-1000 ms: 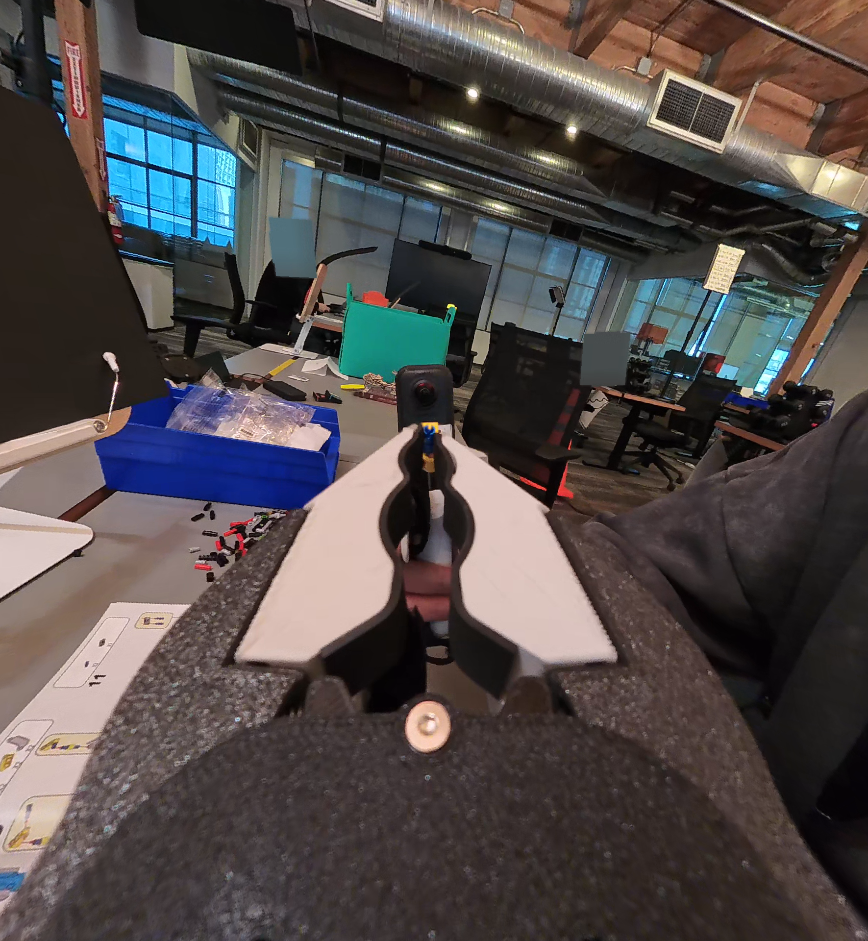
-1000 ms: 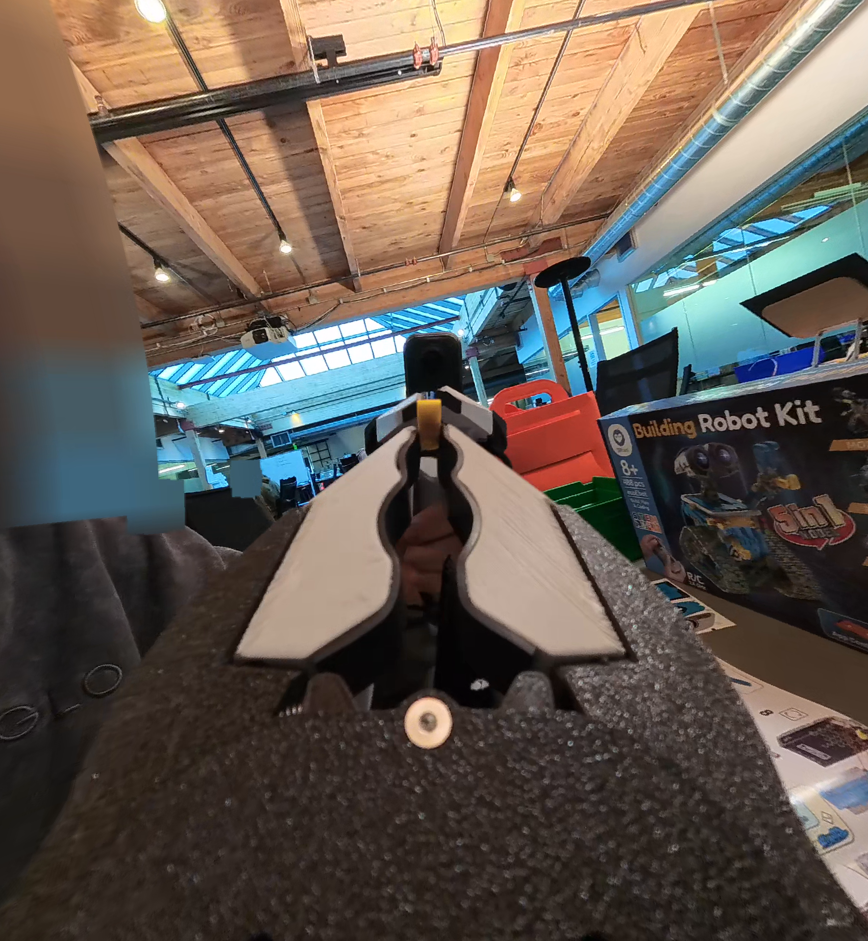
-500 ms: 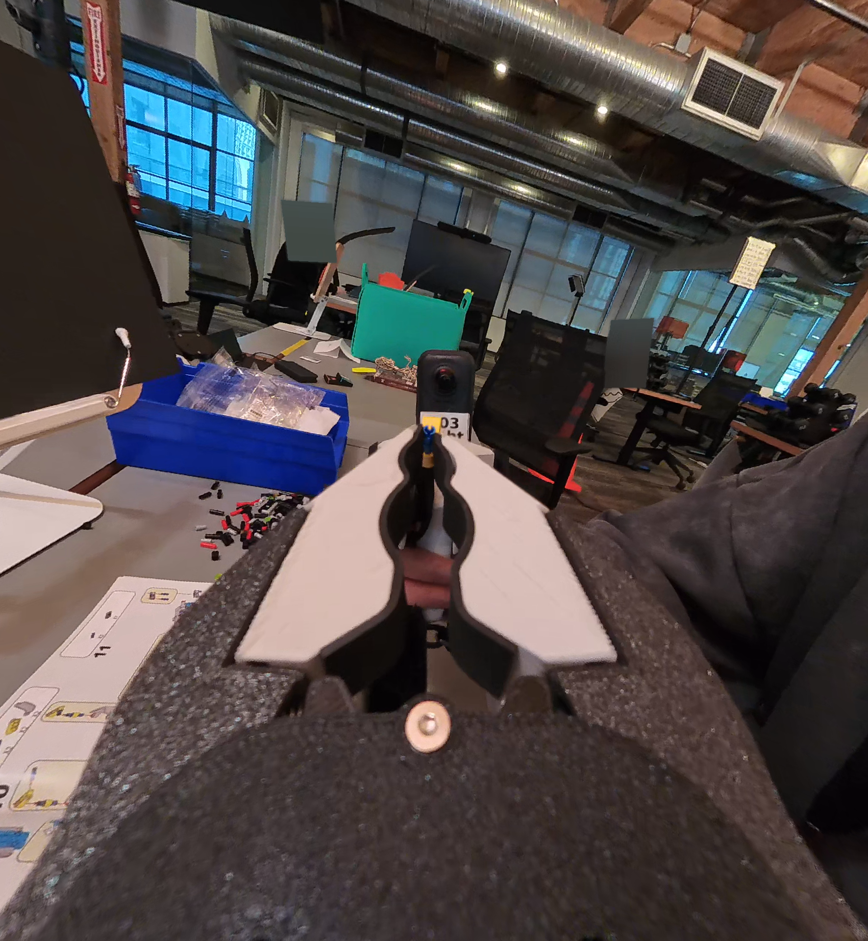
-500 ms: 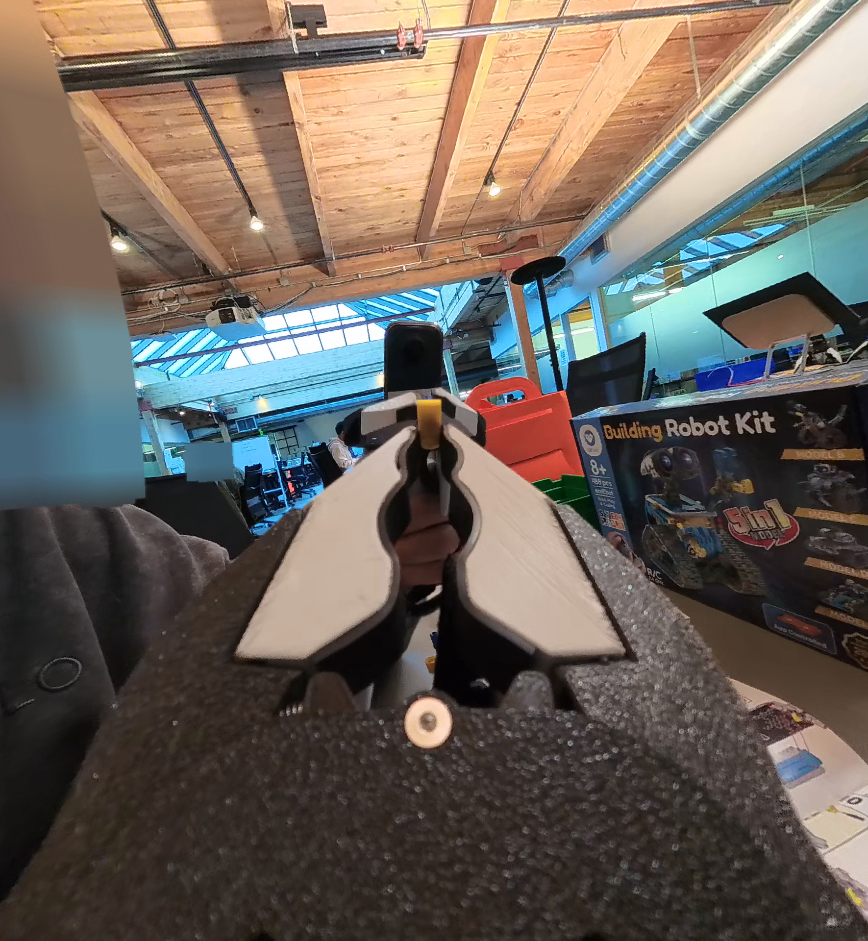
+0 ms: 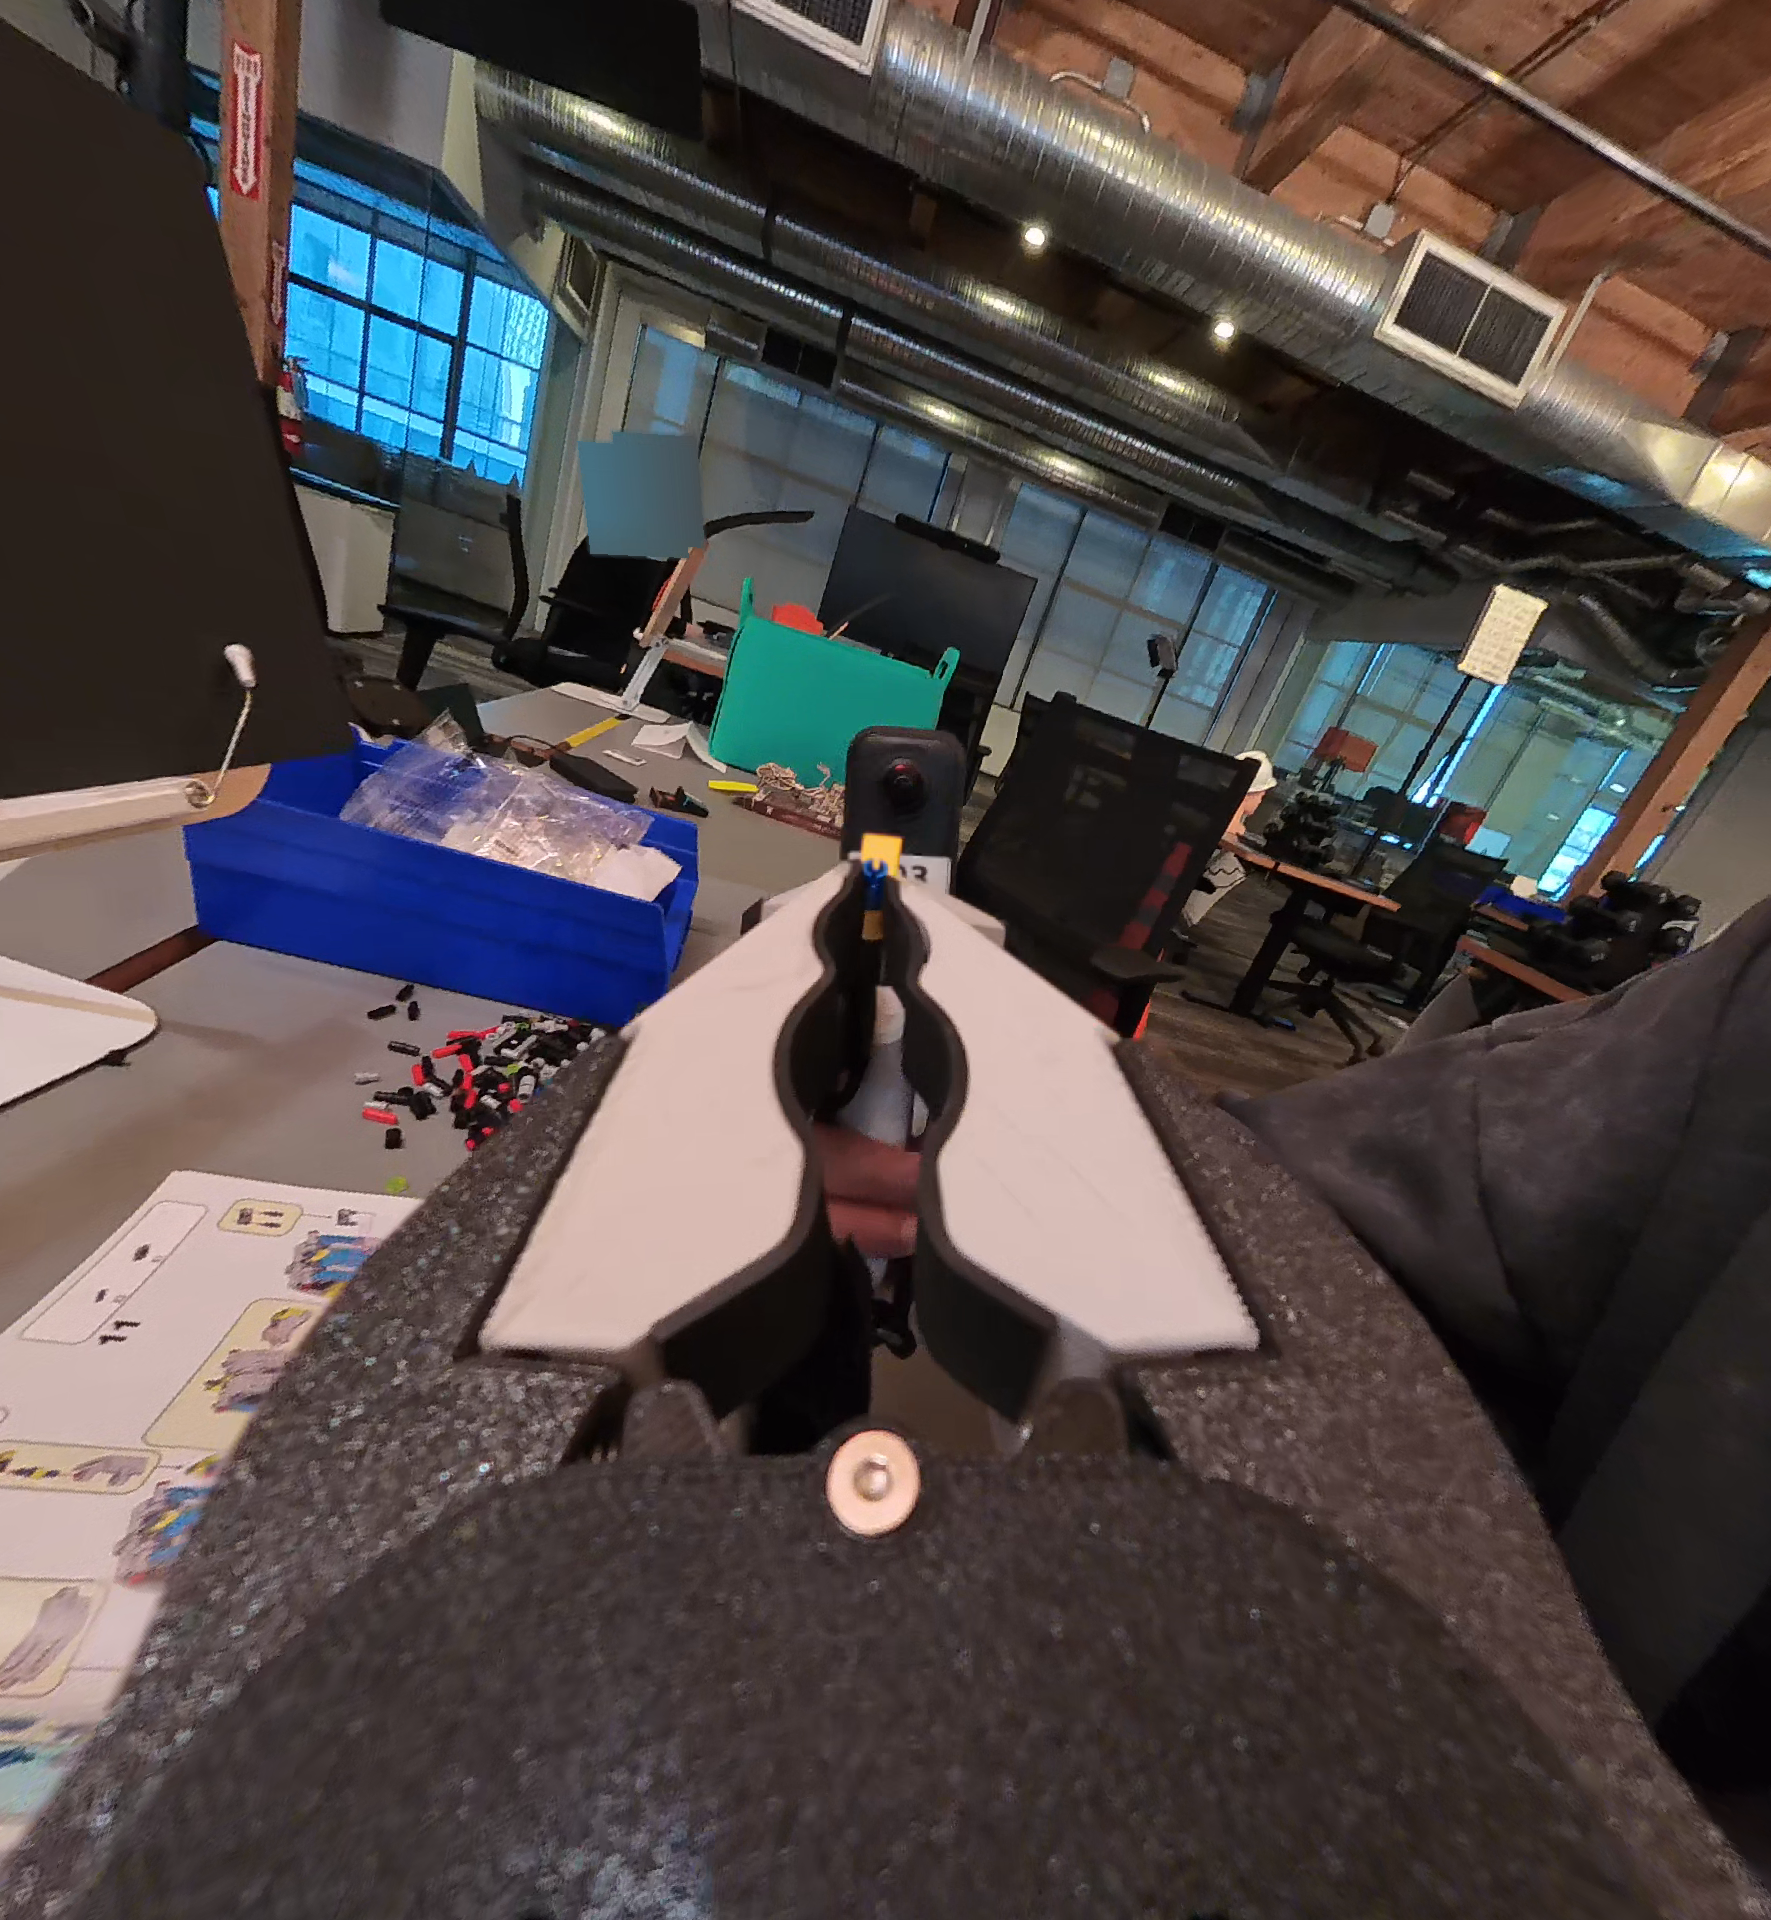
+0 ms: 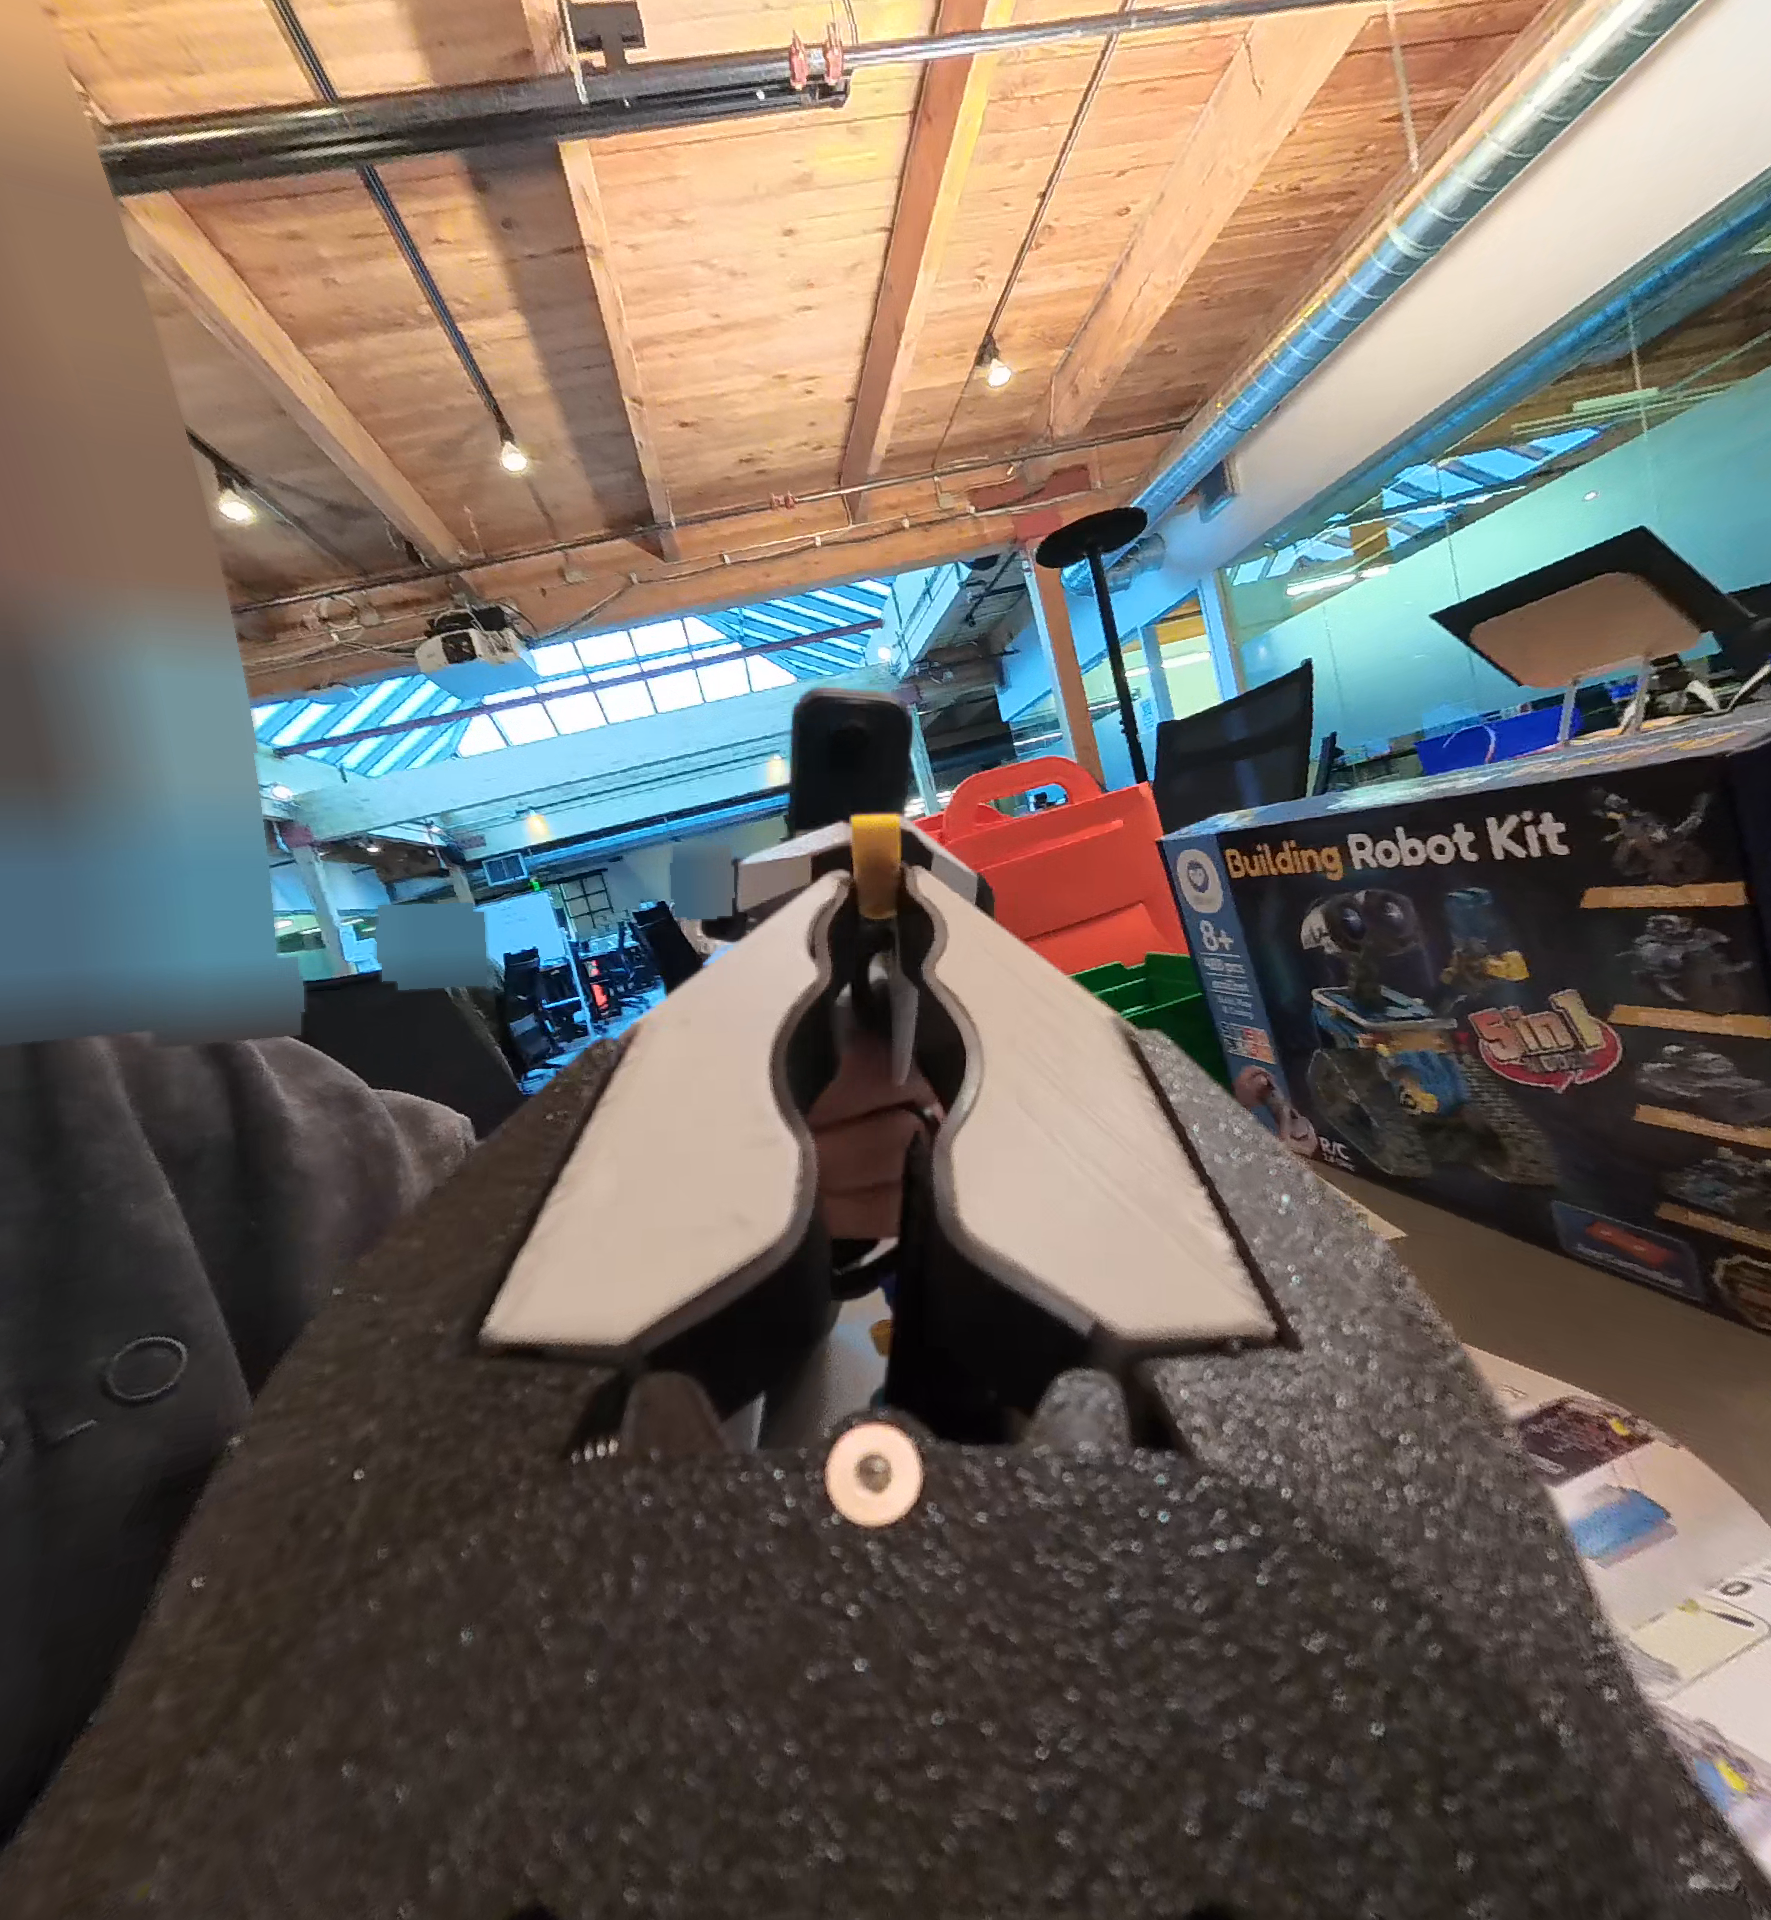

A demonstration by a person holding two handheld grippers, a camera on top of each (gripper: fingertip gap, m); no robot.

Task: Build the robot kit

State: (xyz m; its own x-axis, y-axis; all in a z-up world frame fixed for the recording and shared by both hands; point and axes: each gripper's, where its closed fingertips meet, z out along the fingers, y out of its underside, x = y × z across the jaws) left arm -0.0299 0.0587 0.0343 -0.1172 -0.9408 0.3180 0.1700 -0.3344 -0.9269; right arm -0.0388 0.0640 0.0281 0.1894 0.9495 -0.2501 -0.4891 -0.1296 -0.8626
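Where both jaws pinch, tiny blue piece (image 5: 872,891) and yellow piece (image 6: 874,871) barely show.

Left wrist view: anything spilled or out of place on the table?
Yes: small black and red pieces lie loose on the grey table in front of the blue bin, not inside it. The bin holds only clear bags.

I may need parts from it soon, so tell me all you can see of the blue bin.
The blue bin is a long, open-topped tray that looks like moulded plastic, with ribbed side walls. It sits flat on the grey table, skewed to its edge, at the left of the left wrist view. Clear plastic bags are heaped inside, rising above the rim. A scatter of small black and red pieces lies just in front, apart from it. Neither gripper touches it.
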